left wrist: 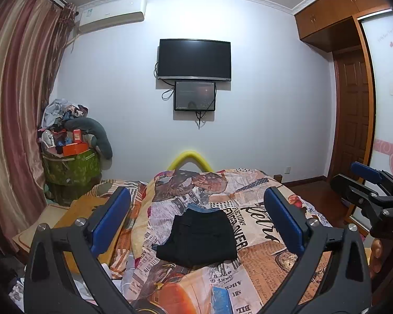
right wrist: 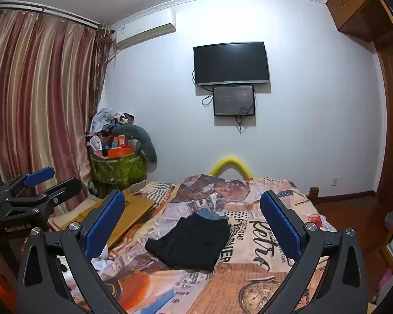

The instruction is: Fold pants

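Both grippers, left gripper [left wrist: 196,222] and right gripper [right wrist: 192,222], are gaping wide and empty; folded black fabric pants [left wrist: 200,238] are lying at 12 o'clock on the newsprint-patterned bed [left wrist: 262,261].

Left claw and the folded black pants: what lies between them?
Only bare newspaper-print bedspread lies between the open left claw and the pants, per the left wrist view.

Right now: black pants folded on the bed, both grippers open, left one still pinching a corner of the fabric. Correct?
Not quite. The left gripper pinches nothing: its jaws stand wide, with the black pants lying apart from both pads on the bed, as the left wrist view shows. The rest holds: the pants are folded, and the right gripper is open too.
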`<control>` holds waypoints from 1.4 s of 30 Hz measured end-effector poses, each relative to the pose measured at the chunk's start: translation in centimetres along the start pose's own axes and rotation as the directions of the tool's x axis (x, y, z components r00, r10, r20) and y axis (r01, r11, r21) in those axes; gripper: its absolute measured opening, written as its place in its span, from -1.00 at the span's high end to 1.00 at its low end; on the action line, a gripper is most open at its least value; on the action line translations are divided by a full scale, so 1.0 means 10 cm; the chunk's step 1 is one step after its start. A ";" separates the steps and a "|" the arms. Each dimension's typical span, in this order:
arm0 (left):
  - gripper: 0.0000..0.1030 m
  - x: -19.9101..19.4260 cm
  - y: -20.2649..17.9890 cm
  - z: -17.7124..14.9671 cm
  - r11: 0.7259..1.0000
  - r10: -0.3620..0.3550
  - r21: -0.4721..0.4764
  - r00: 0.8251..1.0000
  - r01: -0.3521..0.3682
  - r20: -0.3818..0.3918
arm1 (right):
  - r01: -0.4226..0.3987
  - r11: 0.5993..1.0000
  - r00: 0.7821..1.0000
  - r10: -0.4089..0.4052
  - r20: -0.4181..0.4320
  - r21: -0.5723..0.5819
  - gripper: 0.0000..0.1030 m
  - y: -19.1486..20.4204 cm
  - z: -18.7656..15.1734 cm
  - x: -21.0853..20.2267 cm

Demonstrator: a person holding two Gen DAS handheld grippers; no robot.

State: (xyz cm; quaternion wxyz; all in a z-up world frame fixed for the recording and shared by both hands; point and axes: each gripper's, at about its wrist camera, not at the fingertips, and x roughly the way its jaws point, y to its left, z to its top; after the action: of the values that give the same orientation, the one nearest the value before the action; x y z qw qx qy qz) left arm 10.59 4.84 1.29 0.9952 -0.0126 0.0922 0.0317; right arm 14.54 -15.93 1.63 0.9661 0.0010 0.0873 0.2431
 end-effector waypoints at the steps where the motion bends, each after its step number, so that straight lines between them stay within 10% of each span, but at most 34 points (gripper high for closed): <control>1: -0.99 0.00 0.00 0.00 1.000 0.000 0.000 1.000 0.000 0.000 | -0.001 1.000 1.000 0.001 -0.001 0.000 -0.99 0.00 -0.02 -0.01; 42: -0.99 0.10 0.03 -0.15 0.999 -0.043 0.008 0.999 0.044 -0.028 | -0.001 1.000 1.000 0.001 -0.031 -0.002 -0.99 0.02 -0.10 -0.07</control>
State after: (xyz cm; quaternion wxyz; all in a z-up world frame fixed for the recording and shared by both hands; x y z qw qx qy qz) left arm 11.24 5.20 -0.35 0.9943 -0.0108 0.1057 0.0094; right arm 13.68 -16.09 0.78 0.9644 -0.0036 0.1020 0.2438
